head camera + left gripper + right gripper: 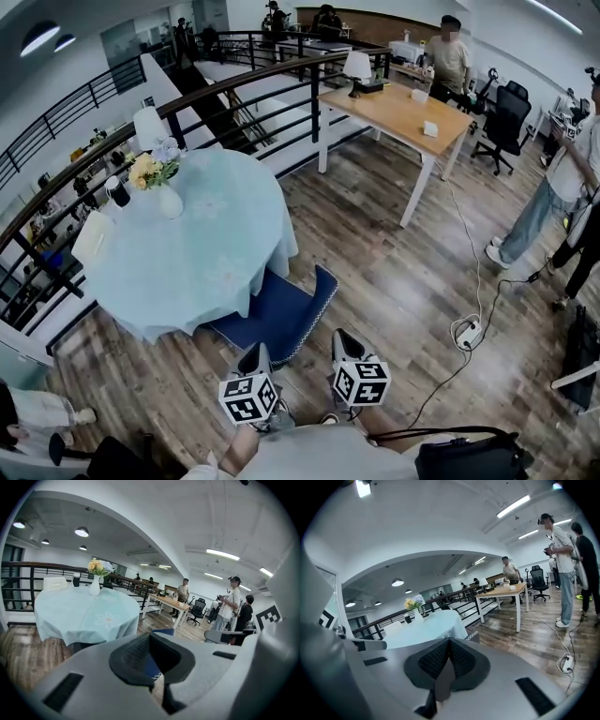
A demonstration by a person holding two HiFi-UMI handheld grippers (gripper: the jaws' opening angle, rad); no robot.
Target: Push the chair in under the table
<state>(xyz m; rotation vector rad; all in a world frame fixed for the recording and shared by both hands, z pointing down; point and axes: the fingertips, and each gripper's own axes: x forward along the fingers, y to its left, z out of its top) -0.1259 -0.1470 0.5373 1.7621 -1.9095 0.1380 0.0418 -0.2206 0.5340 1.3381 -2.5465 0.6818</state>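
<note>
While both tools hover side by side at the near edge of the scene, the blue chair (277,314) stands just beyond their tips. Its far-left part is tucked under the hanging cloth of the round bench (187,272), and its near part is out on the wooden floor (403,272). The left tool (255,352) has its jaws a little apart, and the chair's blue fabric shows through the gap. I cannot tell whether the pads touch it. The right tool (344,337) has its jaws pressed together with nothing between them. A white vase of flowers (167,192) stands on the far left of the bench. A power strip (466,333) lies on the floor to the right.
</note>
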